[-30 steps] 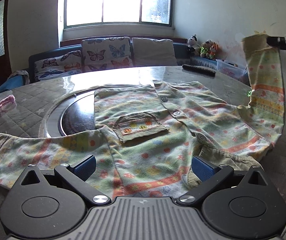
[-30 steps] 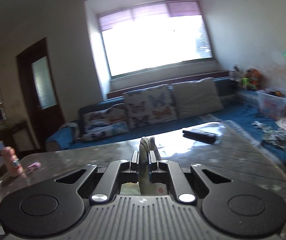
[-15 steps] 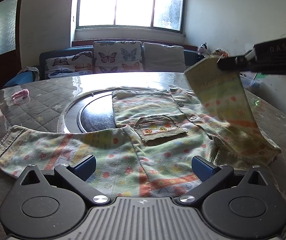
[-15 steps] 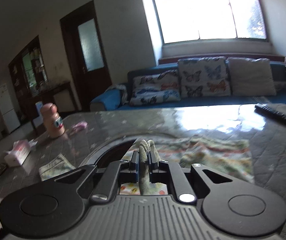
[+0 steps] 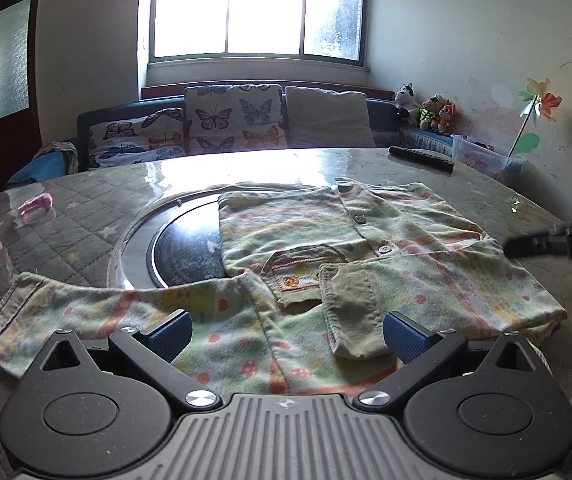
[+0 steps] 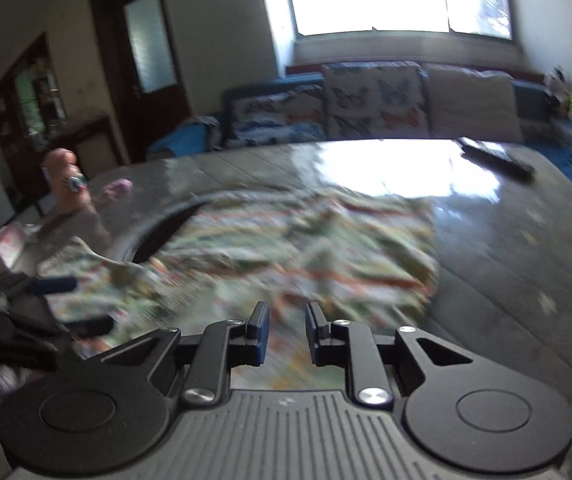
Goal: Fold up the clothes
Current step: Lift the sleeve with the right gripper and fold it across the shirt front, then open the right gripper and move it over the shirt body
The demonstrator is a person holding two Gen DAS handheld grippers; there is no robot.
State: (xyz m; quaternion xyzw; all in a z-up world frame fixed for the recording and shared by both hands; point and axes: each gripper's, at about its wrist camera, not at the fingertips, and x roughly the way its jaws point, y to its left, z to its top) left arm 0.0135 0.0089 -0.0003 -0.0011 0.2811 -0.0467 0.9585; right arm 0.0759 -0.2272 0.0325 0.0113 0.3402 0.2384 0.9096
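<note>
A small patterned shirt was seen spread on the quilted desk, partly over a round inset plate. One sleeve was laid folded across the front, its ribbed cuff near the pocket; the other sleeve was stretched out flat to the side. The left hand-held gripper was held wide apart and empty, low over the collar end. The jaws of the right hand-held gripper were opening, with a narrow gap and nothing pinched between them. The cloth was judged soft, light and limp, likely to sag and slide on the smooth desk. The stretched sleeve would best be taken at its cuff edge.
</note>
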